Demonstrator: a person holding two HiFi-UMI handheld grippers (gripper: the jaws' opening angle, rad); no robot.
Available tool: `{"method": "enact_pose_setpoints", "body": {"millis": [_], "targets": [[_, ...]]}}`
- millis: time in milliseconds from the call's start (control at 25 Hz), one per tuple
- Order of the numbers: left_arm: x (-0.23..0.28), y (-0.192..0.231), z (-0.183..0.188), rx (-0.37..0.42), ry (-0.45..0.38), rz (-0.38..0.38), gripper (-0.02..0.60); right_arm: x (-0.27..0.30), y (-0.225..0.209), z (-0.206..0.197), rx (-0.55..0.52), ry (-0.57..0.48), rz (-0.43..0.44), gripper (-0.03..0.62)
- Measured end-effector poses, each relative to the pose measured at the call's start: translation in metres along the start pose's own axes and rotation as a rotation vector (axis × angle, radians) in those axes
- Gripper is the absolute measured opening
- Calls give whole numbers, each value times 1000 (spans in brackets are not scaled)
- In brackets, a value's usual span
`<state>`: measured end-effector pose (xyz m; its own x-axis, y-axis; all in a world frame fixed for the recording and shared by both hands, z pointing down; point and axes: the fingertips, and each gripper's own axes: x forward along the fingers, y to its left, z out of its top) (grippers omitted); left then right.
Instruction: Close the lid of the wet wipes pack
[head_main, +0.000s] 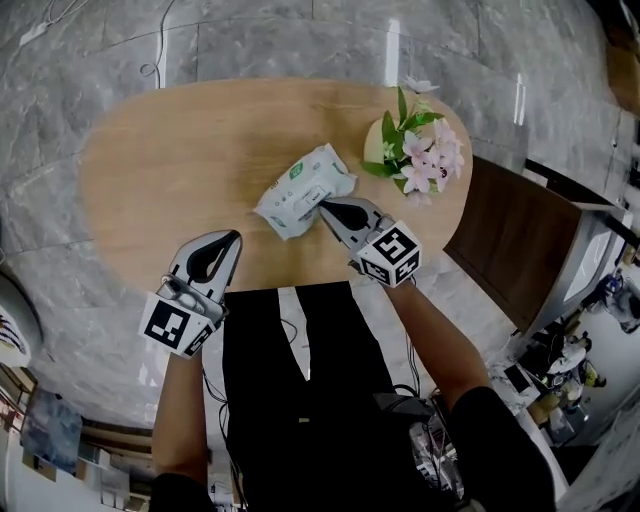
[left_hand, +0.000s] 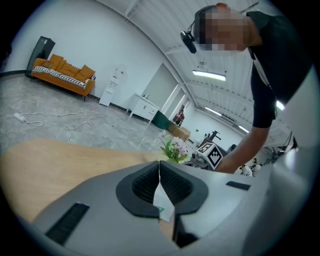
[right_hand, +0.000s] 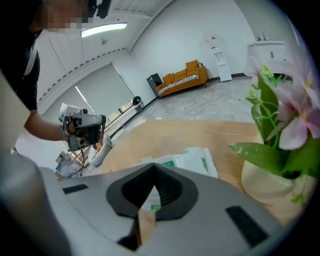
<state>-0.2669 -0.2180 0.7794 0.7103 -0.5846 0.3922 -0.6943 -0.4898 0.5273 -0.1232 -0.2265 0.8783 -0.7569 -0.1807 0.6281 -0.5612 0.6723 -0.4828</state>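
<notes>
Wet wipes pack (head_main: 303, 190) lies on the table (head_main: 150, 170) just ahead of the right gripper (head_main: 323, 207). Its fingers are pressed together on nothing, tips at the pack's near edge, likely for pushing the lid flat. The left gripper (head_main: 231, 238), fingers likewise together and empty, hangs well short of the pack.

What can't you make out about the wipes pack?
Lid of the white, green-labelled wet wipes pack: too small in the head view to judge.
Right gripper view: the right gripper covers the pack's near part.
Left gripper view: the left gripper hides all but a sliver.
</notes>
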Motion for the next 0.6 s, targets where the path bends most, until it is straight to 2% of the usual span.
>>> {"method": "enact_pose_setpoints", "body": {"millis": [280,600], "targets": [[-3,8,-5,-22,-11,11,17,14,-6,2,-27,30,-3,11],[-8,16,-11,-44,-11,16,17,30,-13,-4,-92,119,-63,11]]}}
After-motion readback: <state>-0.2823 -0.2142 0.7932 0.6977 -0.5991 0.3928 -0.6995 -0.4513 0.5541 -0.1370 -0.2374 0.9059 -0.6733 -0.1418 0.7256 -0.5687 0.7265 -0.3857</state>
